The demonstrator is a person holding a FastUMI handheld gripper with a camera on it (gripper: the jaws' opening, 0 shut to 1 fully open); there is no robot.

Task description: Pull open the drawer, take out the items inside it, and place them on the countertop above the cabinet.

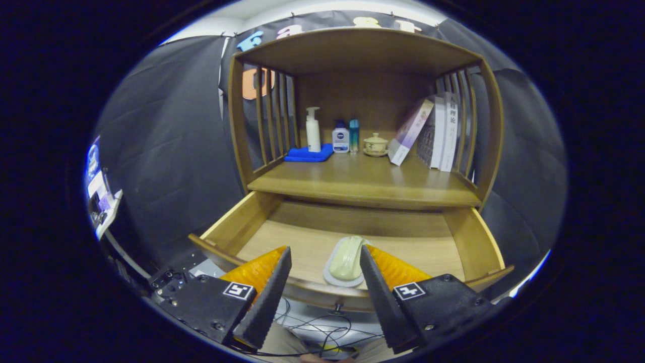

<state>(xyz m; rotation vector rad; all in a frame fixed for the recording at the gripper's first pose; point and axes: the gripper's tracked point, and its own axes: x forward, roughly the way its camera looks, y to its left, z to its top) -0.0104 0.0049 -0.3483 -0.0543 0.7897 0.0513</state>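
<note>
drawer (468, 242): pulled open, wood, under the cabinet's shelf. Front rail nearest the gripper, knob below it.
item: pale cream soap-like bar (346, 258) on a white dish (333, 276), lying on drawer floor near front edge, about mid-width, a bit right of centre.
gripper (325, 259): fingers spread wide, nothing held. Hovers over drawer front edge, tips pointing in.
key relation: bar sits betw. the fingers but hard over toward the right one; right fingertip (370, 269) overlaps its right side, contact or just in front, can't tell. Left fingertip (282, 267) well apart from it.
long axis: bar runs front-to-back, roughly along the fingers, so closing across short width looks workable.
next move (judgement): shift gripper right to centre the bar, drop lower, then close. Dish may come up too or slide.
countertop (363, 184): front strip bare; blue cloth (308, 154), pump bottle (313, 130), small bottles (346, 137), lidded cup (375, 144), books (433, 131) along back edge.
task status: drawer open, item not yet lifted.
</note>
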